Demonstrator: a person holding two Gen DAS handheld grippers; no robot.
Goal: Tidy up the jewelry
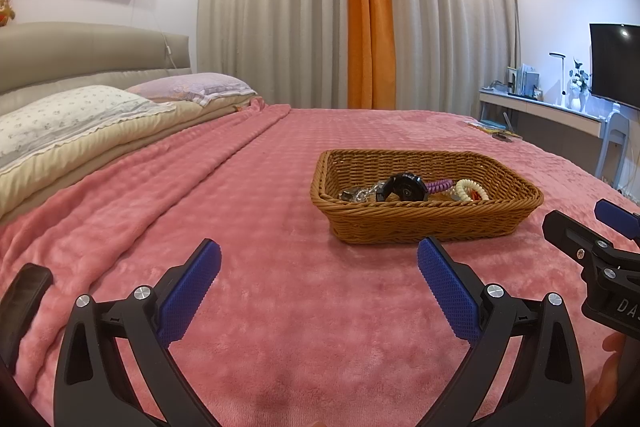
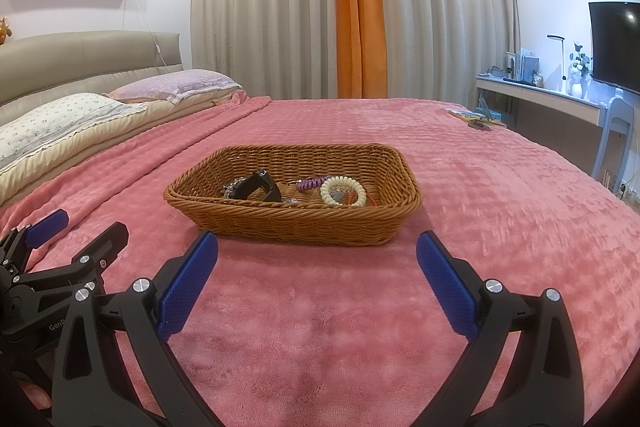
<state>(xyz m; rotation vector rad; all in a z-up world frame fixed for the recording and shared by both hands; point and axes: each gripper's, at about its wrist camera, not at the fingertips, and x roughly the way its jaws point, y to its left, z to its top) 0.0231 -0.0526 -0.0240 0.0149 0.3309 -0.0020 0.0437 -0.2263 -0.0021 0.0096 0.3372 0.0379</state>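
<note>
- Left tongs spread wide over the pink blanket, gripping nothing.
- Right tongs equally wide, likewise empty, aimed straight at the basket at 12 o'clock.
- From the left view, basket sits toward 1 o'clock, well apart from the tips.
- Inside the basket: black clip at 9 o'clock, purple coil near centre, cream coil at 3 o'clock, something silvery behind the clip, too small to identify.
- Jewelry seemingly all gathered in the basket already; nothing loose visible nearby on the bed.
- Both tongs held low and parted, probably resting after a drop or ready to reach in.
</note>
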